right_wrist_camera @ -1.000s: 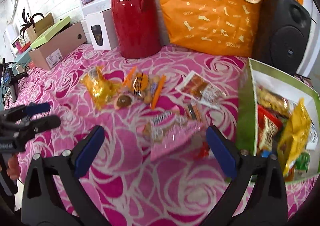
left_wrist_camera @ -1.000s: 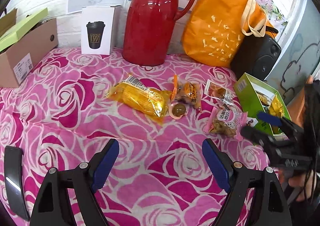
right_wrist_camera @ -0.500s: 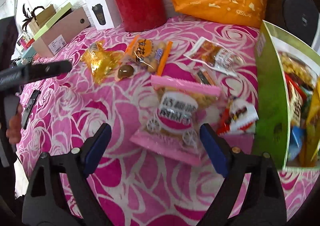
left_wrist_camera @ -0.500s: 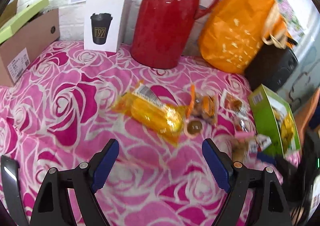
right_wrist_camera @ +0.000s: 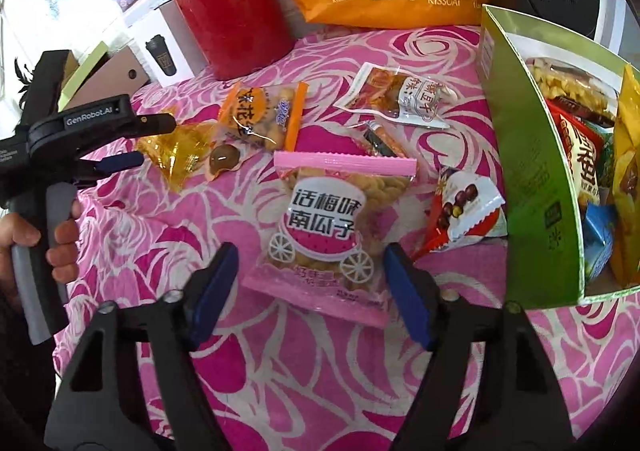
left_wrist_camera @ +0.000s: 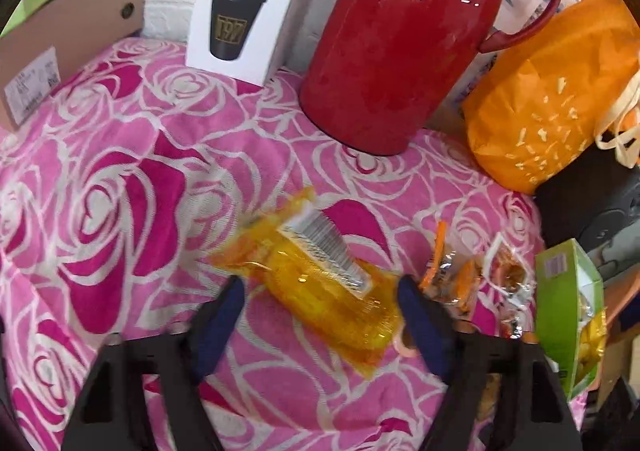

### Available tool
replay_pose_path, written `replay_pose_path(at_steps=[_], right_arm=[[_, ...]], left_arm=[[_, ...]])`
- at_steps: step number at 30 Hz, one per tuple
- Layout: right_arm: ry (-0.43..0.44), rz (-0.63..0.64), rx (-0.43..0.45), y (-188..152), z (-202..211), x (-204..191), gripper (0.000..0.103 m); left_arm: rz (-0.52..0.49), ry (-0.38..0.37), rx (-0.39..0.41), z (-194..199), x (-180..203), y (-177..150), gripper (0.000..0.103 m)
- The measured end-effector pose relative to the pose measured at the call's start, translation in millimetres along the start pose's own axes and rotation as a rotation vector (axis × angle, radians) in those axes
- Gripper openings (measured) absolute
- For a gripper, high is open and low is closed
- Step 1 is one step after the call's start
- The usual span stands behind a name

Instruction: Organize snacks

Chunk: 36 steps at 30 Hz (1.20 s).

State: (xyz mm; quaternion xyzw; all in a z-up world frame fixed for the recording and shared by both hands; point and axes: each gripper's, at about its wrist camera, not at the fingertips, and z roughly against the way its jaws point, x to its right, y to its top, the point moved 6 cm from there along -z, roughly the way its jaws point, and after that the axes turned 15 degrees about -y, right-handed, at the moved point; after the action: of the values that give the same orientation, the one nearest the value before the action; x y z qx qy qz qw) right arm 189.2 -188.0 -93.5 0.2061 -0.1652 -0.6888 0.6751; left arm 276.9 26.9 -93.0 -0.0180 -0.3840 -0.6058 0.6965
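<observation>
Left hand-held gripper (left_wrist_camera: 320, 301) is spread wide, straddling the yellow snack bag (left_wrist_camera: 320, 283), which lies about mid-counter on the rose-print cloth (left_wrist_camera: 120, 191) in front of the red thermos (left_wrist_camera: 396, 39). Pads aren't touching it as far as I can tell; the frame is a bit smeared. That bag looks like thin crinkly film, light and slippery, so I'd pinch the fat middle near the barcode label rather than the flat sealed end, which will probably just slide out.

Next along: an orange-edged cracker pack (right_wrist_camera: 262, 117) with a small round jelly cup (right_wrist_camera: 224, 159) touching it, then a clear pouch with a white label (right_wrist_camera: 400, 97) farther back.

Right hand-held gripper (right_wrist_camera: 310, 287) is also splayed open, pads either side of the lower end of the pink seed packet (right_wrist_camera: 324, 227), holding nothing. Packet looks puffy, soft, loose contents, basically weightless. Squeezing across the width where the pads sit now should work; go gentle so the seal doesn't pop. A small red-and-white chocolate pack (right_wrist_camera: 464, 207) sits just to its right.

Toward the right edge of the counter stands the green box (right_wrist_camera: 532, 155), already holding several snacks, presumably the destination.
</observation>
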Motion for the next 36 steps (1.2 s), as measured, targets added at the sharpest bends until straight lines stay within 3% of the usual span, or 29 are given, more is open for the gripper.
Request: replay_pose_path(at_steps=[1, 3, 8, 11, 13, 21, 23, 24, 28, 30, 31, 34, 36], right_arm=[[-0.004, -0.006, -0.003, -0.2, -1.3, 0.2, 0.055], [0.000, -0.024, -0.014, -1.6, -4.0, 1.4, 0.047], [0.005, -0.038, -0.010, -3.3, 0.1, 0.7, 0.047], [0.013, -0.070, -0.007, -1.7, 5.7, 0.2, 0.058], [-0.007, -0.097, 0.000, 0.8, 9.3, 0.4, 0.076], [-0.061, -0.213, -0.022, 12.3, -5.5, -8.7, 0.079], [-0.076, -0.205, -0.024, 13.8, -11.9, -11.3, 0.069], [-0.096, -0.183, -0.023, 13.0, -14.0, -12.2, 0.059], [-0.094, -0.116, -0.001, 8.4, -11.2, -12.9, 0.057], [-0.085, -0.106, 0.003, 6.3, -10.2, -12.2, 0.056], [-0.082, -0.105, 0.005, 5.6, -10.6, -11.6, 0.056], [-0.069, -0.114, 0.010, 5.1, -10.9, -9.1, 0.056], [-0.058, -0.122, 0.011, 4.1, -9.2, -7.2, 0.056]], left_arm=[[-0.007, -0.004, -0.014, -0.6, 1.0, -1.5, 0.060], [-0.023, -0.003, -0.018, 1.6, 3.4, -2.9, 0.060], [0.032, -0.022, -0.027, 8.4, -1.0, -4.8, 0.062], [0.054, -0.004, -0.027, 10.6, -4.7, -5.1, 0.067], [0.072, -0.005, -0.028, 14.3, -5.3, -7.7, 0.067], [0.098, 0.029, 0.032, 29.9, -11.9, -13.4, 0.075], [0.100, 0.040, 0.015, 21.9, -13.8, -12.0, 0.075], [0.101, 0.034, 0.006, 16.4, -14.9, -11.3, 0.075], [0.090, 0.002, 0.014, 8.6, -14.2, -7.2, 0.074], [0.053, -0.005, 0.013, 8.0, -8.9, -5.4, 0.059], [0.042, -0.017, 0.003, 6.4, -5.9, -5.6, 0.057], [0.046, -0.011, 0.004, 5.4, -6.2, -5.4, 0.058], [0.077, -0.024, -0.001, 2.5, -10.6, -5.2, 0.064]])
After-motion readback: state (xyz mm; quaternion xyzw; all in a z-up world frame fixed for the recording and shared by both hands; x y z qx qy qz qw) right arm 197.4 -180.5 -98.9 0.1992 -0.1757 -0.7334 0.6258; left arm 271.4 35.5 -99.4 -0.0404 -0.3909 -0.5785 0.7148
